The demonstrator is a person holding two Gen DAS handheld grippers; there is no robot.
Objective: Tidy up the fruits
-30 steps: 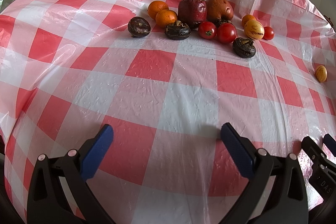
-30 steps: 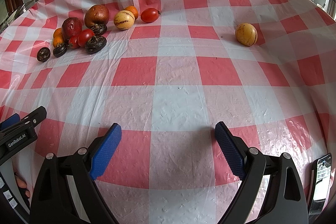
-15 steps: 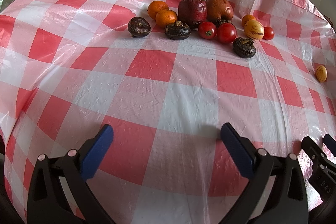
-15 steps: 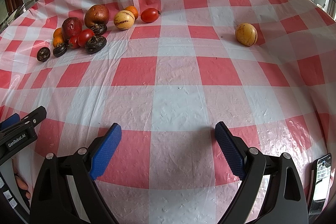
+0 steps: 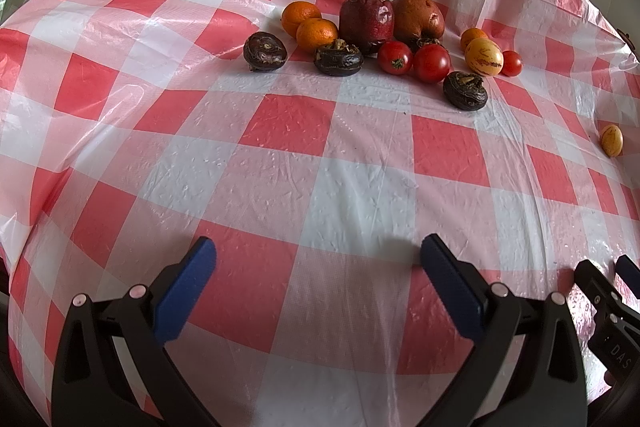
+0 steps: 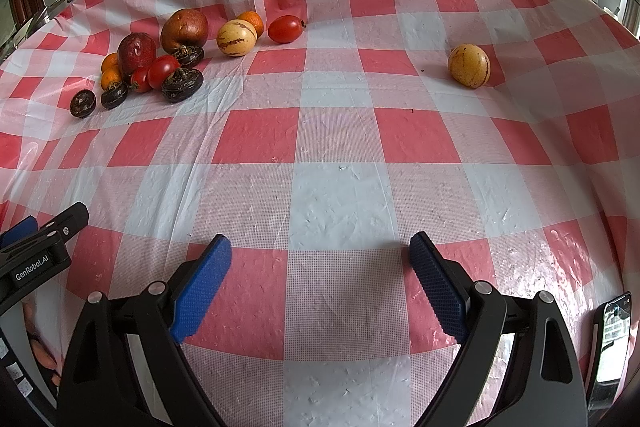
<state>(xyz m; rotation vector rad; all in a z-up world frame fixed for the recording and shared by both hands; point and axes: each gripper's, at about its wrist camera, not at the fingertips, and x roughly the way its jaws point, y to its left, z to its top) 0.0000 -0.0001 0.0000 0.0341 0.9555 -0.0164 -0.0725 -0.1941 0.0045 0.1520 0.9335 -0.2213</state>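
Nothing has shifted in the last second; both the left hand-held gripper [image 5: 318, 247] and the right hand-held gripper [image 6: 320, 243] wait with jaws apart, empty, so sorting has not begun; "GenRobot.AI" reads on the left one; fruit cluster [image 6: 160, 63] at 10 o'clock, stray melon [image 6: 469, 65] at 1 o'clock on the worktop [image 6: 336, 195].

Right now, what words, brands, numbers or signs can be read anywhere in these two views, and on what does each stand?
"GenRobot.AI": white print on the black body of the left gripper, seen at the right wrist view's left edge.
"DAS": partial pale letters on the black body of the right gripper, cut off at the left wrist view's right edge.
Nothing readable on the red-and-white checked plastic tablecloth.
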